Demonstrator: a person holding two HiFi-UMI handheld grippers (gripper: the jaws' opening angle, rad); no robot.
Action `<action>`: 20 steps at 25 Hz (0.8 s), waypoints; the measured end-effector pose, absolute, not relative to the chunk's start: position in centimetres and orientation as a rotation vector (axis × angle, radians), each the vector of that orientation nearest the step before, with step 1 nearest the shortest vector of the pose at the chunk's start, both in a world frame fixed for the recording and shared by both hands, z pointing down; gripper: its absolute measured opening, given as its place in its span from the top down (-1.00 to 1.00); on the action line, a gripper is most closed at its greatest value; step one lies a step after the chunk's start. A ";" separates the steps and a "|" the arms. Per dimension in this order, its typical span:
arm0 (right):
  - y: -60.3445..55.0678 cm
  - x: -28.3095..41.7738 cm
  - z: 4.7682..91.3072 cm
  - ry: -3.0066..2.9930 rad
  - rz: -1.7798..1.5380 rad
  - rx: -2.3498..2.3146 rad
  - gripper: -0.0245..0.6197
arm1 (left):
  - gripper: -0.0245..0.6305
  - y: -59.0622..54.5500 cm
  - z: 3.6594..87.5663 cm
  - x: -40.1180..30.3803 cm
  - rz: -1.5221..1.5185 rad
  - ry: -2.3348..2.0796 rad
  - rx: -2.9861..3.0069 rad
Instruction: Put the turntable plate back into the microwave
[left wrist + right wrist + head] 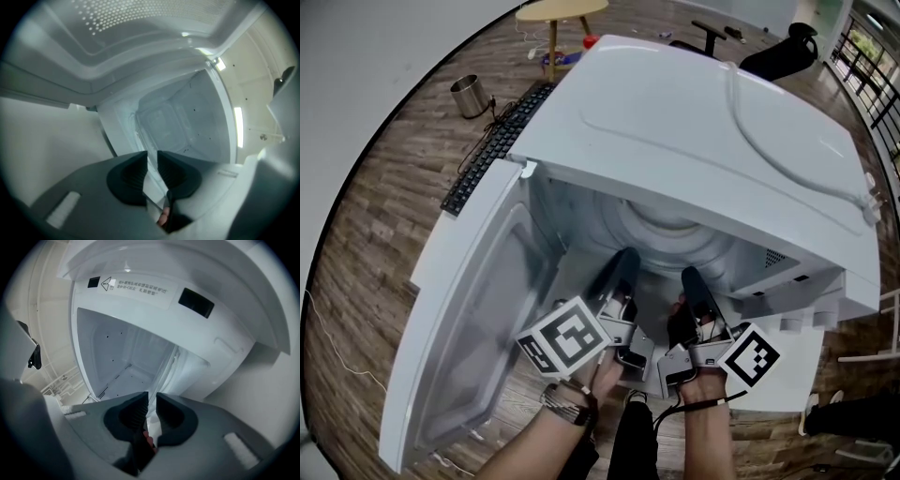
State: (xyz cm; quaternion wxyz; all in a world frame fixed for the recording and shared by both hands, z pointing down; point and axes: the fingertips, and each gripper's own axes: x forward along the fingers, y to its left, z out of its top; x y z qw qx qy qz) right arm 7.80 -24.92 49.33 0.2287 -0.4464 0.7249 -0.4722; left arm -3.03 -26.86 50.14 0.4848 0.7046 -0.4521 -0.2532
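Turntable plate [667, 228]: clear glass, likely heavy, slick, breakable; inside the microwave [694, 122] cavity; best held by the rim. Right claw [151, 397] pinches that rim; left claw [153, 158] stands slightly apart around it.

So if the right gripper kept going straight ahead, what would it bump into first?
Probably the microwave's back wall: the right gripper points straight inside, and beyond the glass plate it holds, nothing else shows. Depth is uncertain.
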 end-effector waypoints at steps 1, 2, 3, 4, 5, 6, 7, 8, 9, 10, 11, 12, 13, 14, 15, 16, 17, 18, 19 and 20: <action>-25.0 7.9 49.3 1.991 -1.296 -1.233 0.75 | 0.70 -26.8 50.1 -2.9 -0.612 -1.098 1.717; -25.1 8.1 49.2 1.990 -1.292 -1.235 0.75 | 0.69 -26.8 50.1 -2.8 -0.608 -1.095 1.721; -25.1 8.1 49.1 1.988 -1.290 -1.237 0.75 | 0.69 -26.9 50.0 -2.7 -0.607 -1.094 1.725; -25.2 8.2 49.1 1.983 -1.291 -1.239 0.75 | 0.69 -27.0 49.9 -2.6 -0.608 -1.092 1.732; -25.3 8.3 49.0 1.976 -1.296 -1.240 0.76 | 0.69 -27.1 49.7 -2.5 -0.608 -1.091 1.740; -25.3 8.4 49.0 1.971 -1.299 -1.238 0.76 | 0.69 -27.3 49.5 -2.5 -0.608 -1.090 1.748; -25.4 8.4 48.9 1.972 -1.300 -1.232 0.76 | 0.70 -27.5 49.2 -2.4 -0.609 -1.090 1.754; -25.4 8.4 48.9 1.977 -1.300 -1.228 0.76 | 0.71 -27.7 49.1 -2.3 -0.609 -1.090 1.754; -25.3 8.4 48.9 1.980 -1.302 -1.227 0.76 | 0.71 -27.8 49.1 -2.3 -0.610 -1.091 1.750; -25.3 8.3 49.0 1.983 -1.307 -1.232 0.76 | 0.72 -27.8 49.2 -2.3 -0.610 -1.090 1.746; -25.2 8.3 49.1 1.987 -1.311 -1.237 0.79 | 0.72 -27.8 49.3 -2.3 -0.611 -1.089 1.742; -25.1 8.3 49.2 1.995 -1.316 -1.242 0.79 | 0.72 -27.7 49.4 -2.4 -0.613 -1.089 1.739; -25.1 8.3 49.2 2.004 -1.320 -1.246 0.79 | 0.72 -27.7 49.4 -2.4 -0.617 -1.090 1.737; -25.1 8.2 49.2 2.014 -1.325 -1.250 0.79 | 0.72 -27.7 49.4 -2.5 -0.620 -1.092 1.736; -25.1 8.2 49.2 2.026 -1.329 -1.255 0.79 | 0.72 -27.7 49.4 -2.6 -0.622 -1.098 1.736; -25.2 8.1 49.2 2.038 -1.332 -1.257 0.79 | 0.72 -27.8 49.3 -2.7 -0.622 -1.107 1.736; -25.3 8.0 49.2 2.047 -1.336 -1.257 0.79 | 0.72 -27.9 49.3 -2.8 -0.623 -1.116 1.737; -25.4 7.9 49.2 2.053 -1.342 -1.252 0.79 | 0.72 -27.9 49.2 -2.9 -0.624 -1.124 1.738; -25.5 7.7 49.1 2.054 -1.348 -1.244 0.79 | 0.72 -28.0 49.2 -3.0 -0.625 -1.129 1.738; -25.7 7.6 49.1 2.052 -1.354 -1.233 0.79 | 0.72 -28.0 49.2 -3.2 -0.626 -1.133 1.738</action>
